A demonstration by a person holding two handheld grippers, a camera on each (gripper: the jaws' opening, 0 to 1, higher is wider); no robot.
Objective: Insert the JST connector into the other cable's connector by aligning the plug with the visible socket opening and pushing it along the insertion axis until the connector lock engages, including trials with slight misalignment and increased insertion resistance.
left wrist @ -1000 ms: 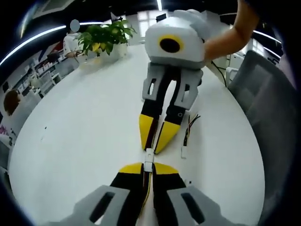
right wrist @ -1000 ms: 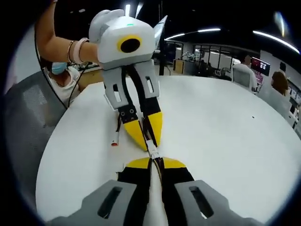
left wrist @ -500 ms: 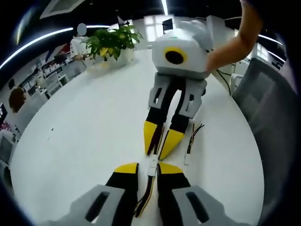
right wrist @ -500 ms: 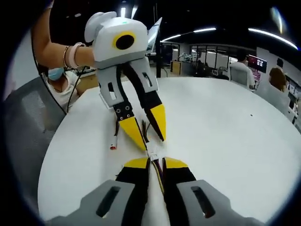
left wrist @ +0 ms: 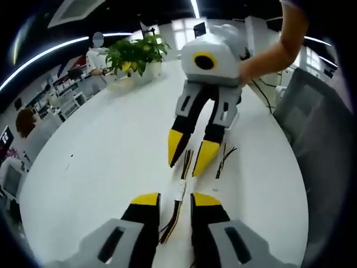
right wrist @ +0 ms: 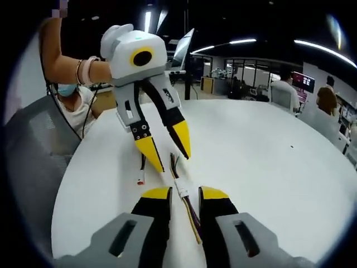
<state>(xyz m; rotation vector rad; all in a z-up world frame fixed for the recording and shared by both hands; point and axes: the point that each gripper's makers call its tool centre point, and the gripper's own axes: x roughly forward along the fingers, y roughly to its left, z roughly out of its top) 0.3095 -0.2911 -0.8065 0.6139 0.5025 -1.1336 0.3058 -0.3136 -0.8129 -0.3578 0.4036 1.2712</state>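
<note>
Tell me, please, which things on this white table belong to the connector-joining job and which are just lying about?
Part of the job:
- joined cable, lying on the table between the two grippers
- left gripper, fingers open
- right gripper, fingers open

Just lying about:
- spare cable, off to the side
- potted plant
- grey chair
- white table
</note>
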